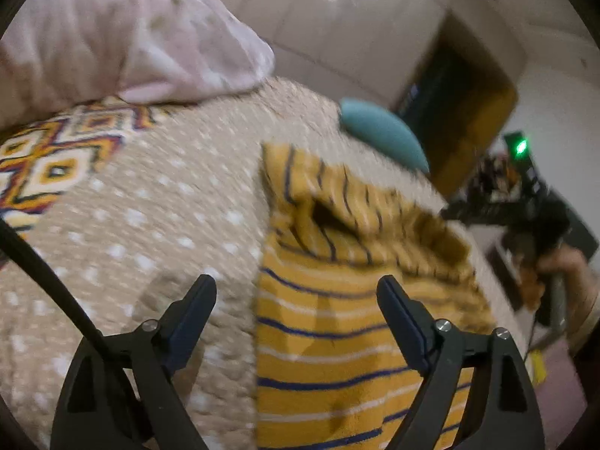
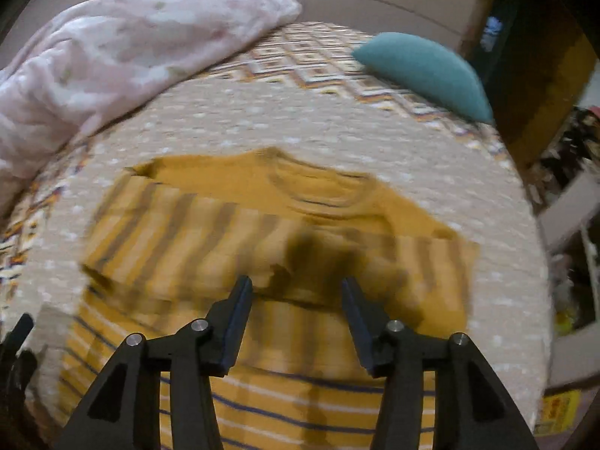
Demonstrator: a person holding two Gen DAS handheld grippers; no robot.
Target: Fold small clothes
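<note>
Nearest my left camera, the left gripper (image 1: 296,288) hangs with its jaws spread wide and nothing between them; one finger sits over the dotted beige bedspread (image 1: 157,202), the other over the striped mustard T-shirt (image 1: 330,322). Moving right in that view, the shirt lies flat on the bed with a sleeve folded in across its body, and further right, off the bed edge, I glimpse a hand (image 1: 570,273) holding the other tool, too blurred to read.

From the right camera, the right gripper (image 2: 296,285) stands with its jaws apart above the shirt's middle, and no cloth is pinched in it. Across that view from left to right I have the rumpled pink blanket (image 2: 123,48), the shirt with its neckline pointing away from me, and a teal cushion (image 2: 423,71) at the far corner.

I judge the fold to be partly done: both sleeves look turned in over the chest, their stripes running crosswise to the body's. The lower body is not yet folded up toward the collar, so that last fold and a smoothing-down remain.
</note>
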